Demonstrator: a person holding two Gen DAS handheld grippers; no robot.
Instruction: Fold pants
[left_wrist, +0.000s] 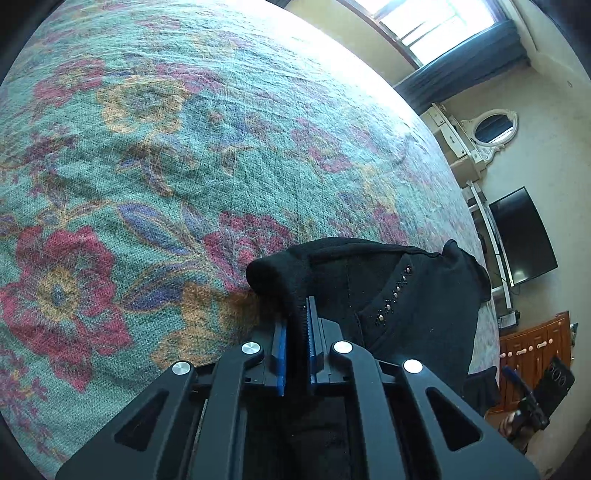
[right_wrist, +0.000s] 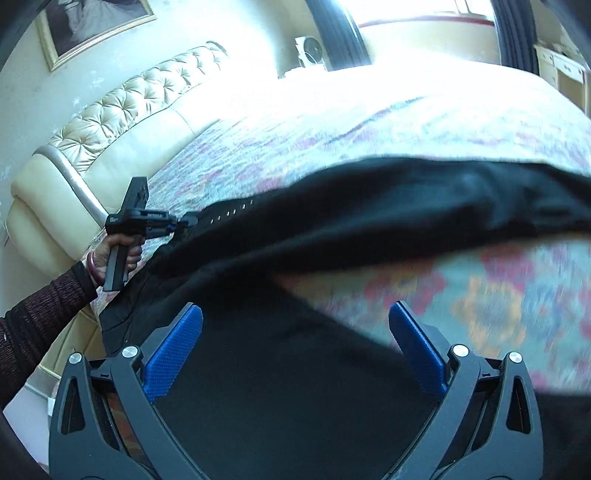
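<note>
The black pants lie stretched across a floral bedspread. My left gripper is shut on the waistband end of the pants, next to a row of small studs, and holds it just above the bed. It also shows in the right wrist view, held in a hand at the left end of the pants. My right gripper is open, its blue pads wide apart over black fabric and bedspread, holding nothing.
The bedspread fills the left wrist view. A cream tufted headboard stands at the left. A TV, a white mirror and a wooden cabinet stand beyond the bed's right edge.
</note>
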